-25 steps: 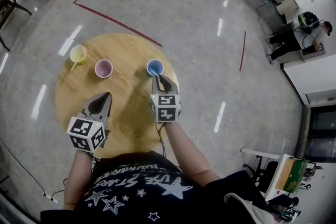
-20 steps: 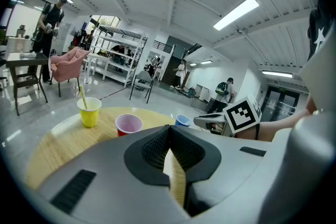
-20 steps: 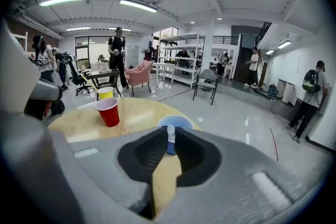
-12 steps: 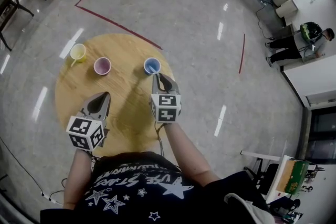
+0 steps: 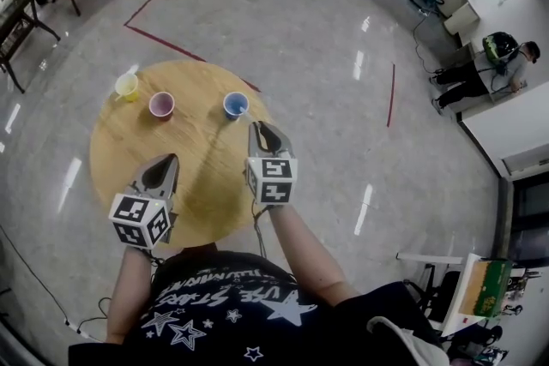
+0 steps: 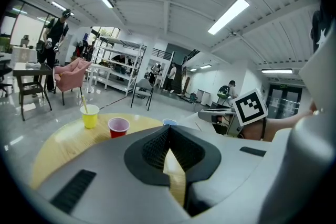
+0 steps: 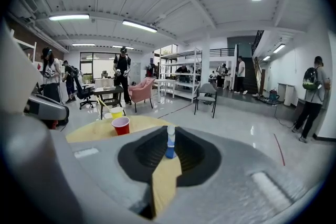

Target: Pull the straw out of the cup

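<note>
1. A round wooden table point(image 5: 120, 159) carries three cups in a row near its far edge. A yellow cup point(image 5: 127, 86) stands at the far left edge and a red cup point(image 5: 160, 105) just beside it. A blue cup point(image 5: 235, 105) stands apart from them, towards the far right edge.
2. The right gripper point(image 5: 260, 127) hangs over the right side of the table, just on the near side of the blue cup. It is tilted downward with its tips pointing at that cup.
3. Its jaws are drawn nearly together and are closed on a white straw point(image 7: 170, 132). The straw stands upright, pinched at the tips, with its top poking just above them.
4. Blue shows directly under the white part. Whether this is the lower length of the straw or the blue cup behind it cannot be told.
5. In the head view a thin pale line runs from the jaw tips to the near rim of the blue cup. Whether the straw's lower end sits inside the cup cannot be told.
6. The left gripper point(image 5: 168, 160) hangs over the near left part of the table, well apart from all three cups. Its jaws meet at the tips with nothing between them, and only bare wood shows through the slit below.
7. A thin yellow straw point(image 6: 83, 103) leans in the yellow cup.
8. Each gripper carries its marker cube at the rear, held on the person's bare forearms.
</note>
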